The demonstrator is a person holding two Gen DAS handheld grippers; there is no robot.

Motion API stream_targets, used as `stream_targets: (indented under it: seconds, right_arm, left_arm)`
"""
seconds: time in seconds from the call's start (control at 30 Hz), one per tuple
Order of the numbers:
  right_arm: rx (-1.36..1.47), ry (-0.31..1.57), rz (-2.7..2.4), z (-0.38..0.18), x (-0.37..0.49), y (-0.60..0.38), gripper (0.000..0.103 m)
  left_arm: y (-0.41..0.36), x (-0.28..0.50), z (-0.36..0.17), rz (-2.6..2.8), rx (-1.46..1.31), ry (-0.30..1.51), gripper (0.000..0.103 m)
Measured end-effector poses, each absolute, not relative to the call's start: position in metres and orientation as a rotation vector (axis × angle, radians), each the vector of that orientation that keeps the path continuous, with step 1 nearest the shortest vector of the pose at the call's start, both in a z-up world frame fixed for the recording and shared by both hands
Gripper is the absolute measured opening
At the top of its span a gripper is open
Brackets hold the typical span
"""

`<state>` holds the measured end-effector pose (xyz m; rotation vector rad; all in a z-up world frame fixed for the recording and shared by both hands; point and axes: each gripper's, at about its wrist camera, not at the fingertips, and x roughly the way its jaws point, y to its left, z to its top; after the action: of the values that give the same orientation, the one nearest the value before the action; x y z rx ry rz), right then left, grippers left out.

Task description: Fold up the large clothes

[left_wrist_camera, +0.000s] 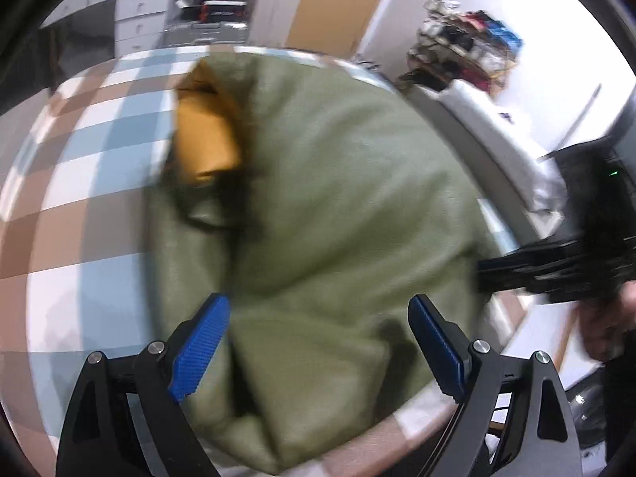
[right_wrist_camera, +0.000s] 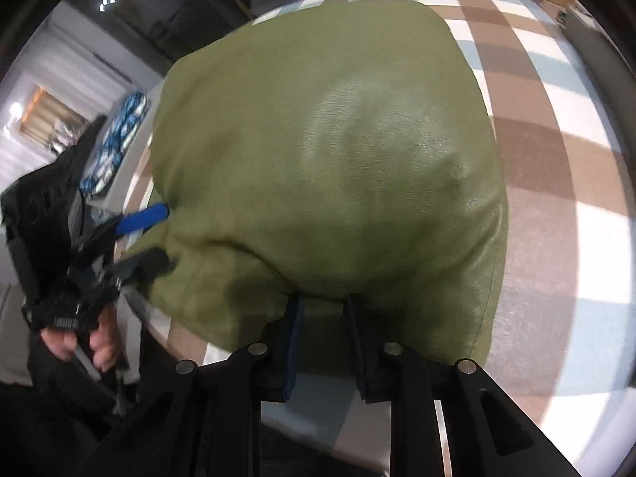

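The green jacket (right_wrist_camera: 326,151) (orange-lined) is pinched at its six o'clock edge by the narrowed right tool (right_wrist_camera: 326,318); the left tool (left_wrist_camera: 318,342) is spread wide above it, gripping nothing.

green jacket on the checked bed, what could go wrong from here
1. The right claw pinches only the near edge of the green jacket; the smooth, puffy fabric may slip free.
2. The left claw hangs open over the jacket, so nothing pins the fold, which could spring back.
3. The jacket lies near the edge of the checked bed and might slide off.
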<state>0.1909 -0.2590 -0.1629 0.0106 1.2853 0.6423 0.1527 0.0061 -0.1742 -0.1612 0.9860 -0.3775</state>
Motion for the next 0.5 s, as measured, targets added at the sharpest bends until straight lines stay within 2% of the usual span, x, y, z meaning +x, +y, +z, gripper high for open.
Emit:
stream_targets:
  seconds: [0.1,0.23,0.37,0.47,0.5]
  right_arm:
    - [0.041,1.134,0.73,-0.111,0.201,-0.245,0.024]
    - [-0.016,1.077,0.774,-0.078,0.241,-0.188,0.024]
    - [-0.084,1.139,0.756,-0.094,0.286,-0.134,0.023]
    - [-0.198,1.266,0.661,-0.152,0.314,-0.094,0.02]
    - [-0.217,1.255,0.653,-0.163,0.317,-0.091,0.019]
  left_arm:
    - [0.015,0.15,-0.183,-0.391,-0.25,0.968,0.088]
    - [0.013,0.142,-0.185,-0.378,-0.248,0.944,0.088]
    - [0.011,0.14,-0.188,-0.378,-0.239,0.944,0.088]
    - [0.008,0.14,-0.189,-0.363,-0.235,0.943,0.089]
    - [0.01,0.14,-0.189,-0.352,-0.24,0.935,0.089]
